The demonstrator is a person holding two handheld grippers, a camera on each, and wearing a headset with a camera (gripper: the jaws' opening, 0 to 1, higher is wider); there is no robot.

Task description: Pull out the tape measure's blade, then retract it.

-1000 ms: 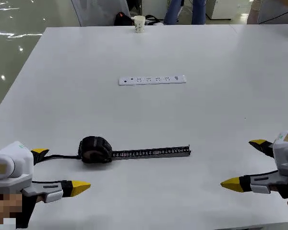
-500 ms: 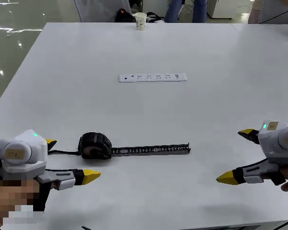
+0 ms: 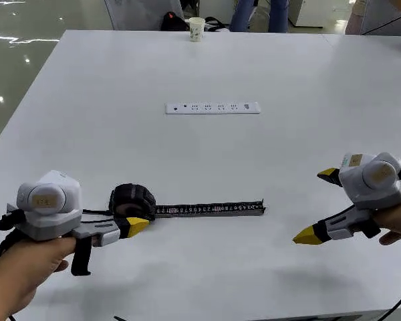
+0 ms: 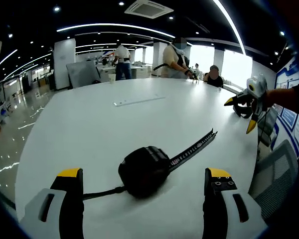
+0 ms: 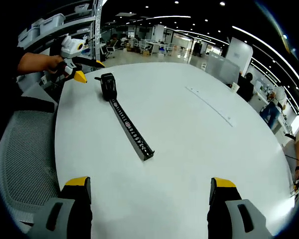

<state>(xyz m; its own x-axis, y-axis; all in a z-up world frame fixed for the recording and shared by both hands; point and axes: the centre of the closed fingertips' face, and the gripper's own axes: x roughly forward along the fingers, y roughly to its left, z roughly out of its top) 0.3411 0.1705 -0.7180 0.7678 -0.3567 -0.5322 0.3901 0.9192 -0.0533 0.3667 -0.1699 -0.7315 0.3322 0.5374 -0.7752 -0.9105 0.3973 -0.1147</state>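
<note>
While flanking tape measure [image 3: 132,202] at lower left, left gripper [image 4: 144,173] spread wide; blade [image 3: 210,209] out toward centre; right gripper [image 3: 315,204] gaping, lower right.

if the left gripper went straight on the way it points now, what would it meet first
Most likely the round black tape measure case, lying on the white table straight ahead between the left gripper's open jaws.

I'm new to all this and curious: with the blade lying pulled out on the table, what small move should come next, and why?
Probably ease the left gripper forward and close it on the tape measure case. The blade lies extended, the case sits just ahead of the open jaws, untouched, and the right gripper hangs open, clear of the blade's tip.
</note>
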